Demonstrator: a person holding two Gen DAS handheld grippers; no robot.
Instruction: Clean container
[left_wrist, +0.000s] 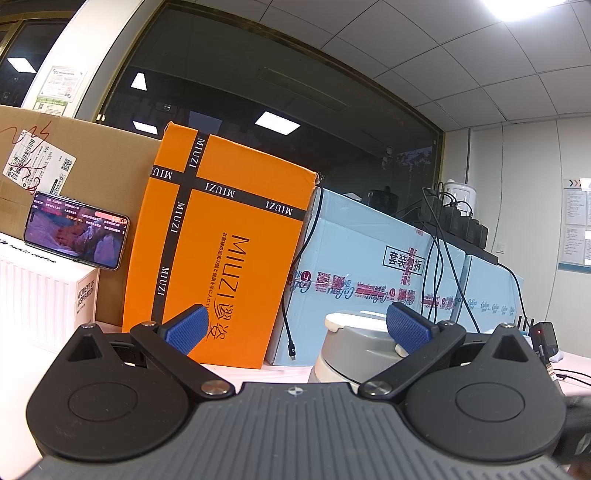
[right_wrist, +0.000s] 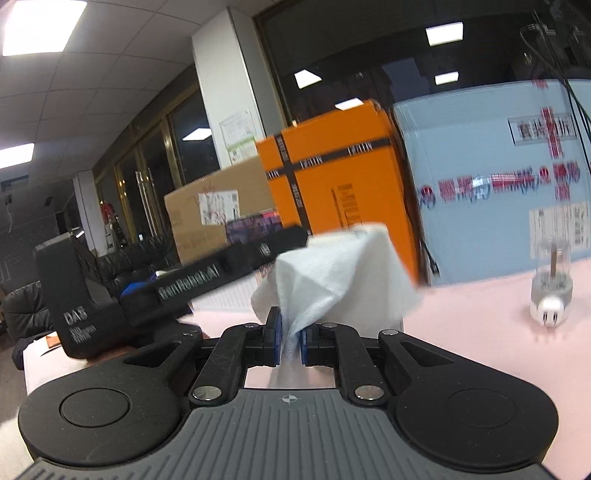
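Observation:
A grey container with a white lid stands on the pink table, low in the left wrist view. My left gripper is open and wide, with the container between its blue pads; the right pad overlaps the lid's rim. My right gripper is shut on a white wiping cloth, which bunches up above the fingers and blocks what is behind it. The left device's black body crosses the left of the right wrist view.
An orange box, a brown carton and a light-blue box line the back of the table. A phone leans on a white box. Cables hang down. A clear bottle with a white plug stands right.

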